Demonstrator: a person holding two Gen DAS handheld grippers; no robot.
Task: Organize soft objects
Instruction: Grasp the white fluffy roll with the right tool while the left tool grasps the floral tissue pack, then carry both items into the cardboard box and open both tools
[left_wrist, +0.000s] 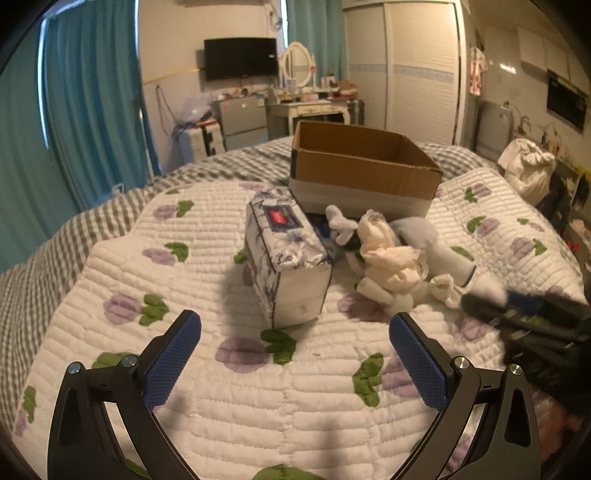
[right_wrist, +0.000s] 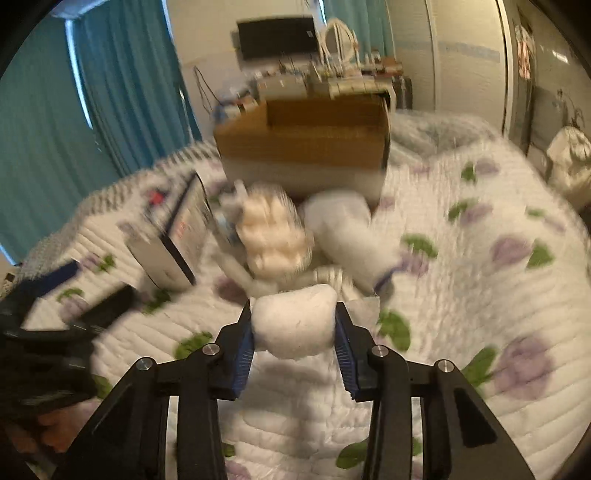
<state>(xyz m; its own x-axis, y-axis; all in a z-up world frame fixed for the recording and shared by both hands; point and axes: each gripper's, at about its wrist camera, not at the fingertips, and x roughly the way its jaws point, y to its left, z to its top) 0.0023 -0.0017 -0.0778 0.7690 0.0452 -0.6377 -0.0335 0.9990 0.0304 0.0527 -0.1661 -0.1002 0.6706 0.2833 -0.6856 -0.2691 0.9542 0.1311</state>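
A white and cream plush toy (left_wrist: 388, 254) lies on the quilted bed in front of an open cardboard box (left_wrist: 362, 166). A floral tissue pack (left_wrist: 288, 254) lies to its left. My left gripper (left_wrist: 295, 354) is open and empty, just short of the tissue pack. My right gripper (right_wrist: 295, 332) is shut on a white fluffy part of the plush (right_wrist: 295, 321); the right wrist view is blurred. The plush's cream body (right_wrist: 273, 232) and the box (right_wrist: 306, 147) lie beyond it. The right gripper also shows at the right edge of the left wrist view (left_wrist: 491, 299).
The bed's quilt (left_wrist: 221, 406) has purple flowers and green leaves. Teal curtains (left_wrist: 92, 92) hang at the left. A dresser with a mirror (left_wrist: 295, 66), a TV and a wardrobe stand behind the bed. A white bag (left_wrist: 528, 170) sits at the right.
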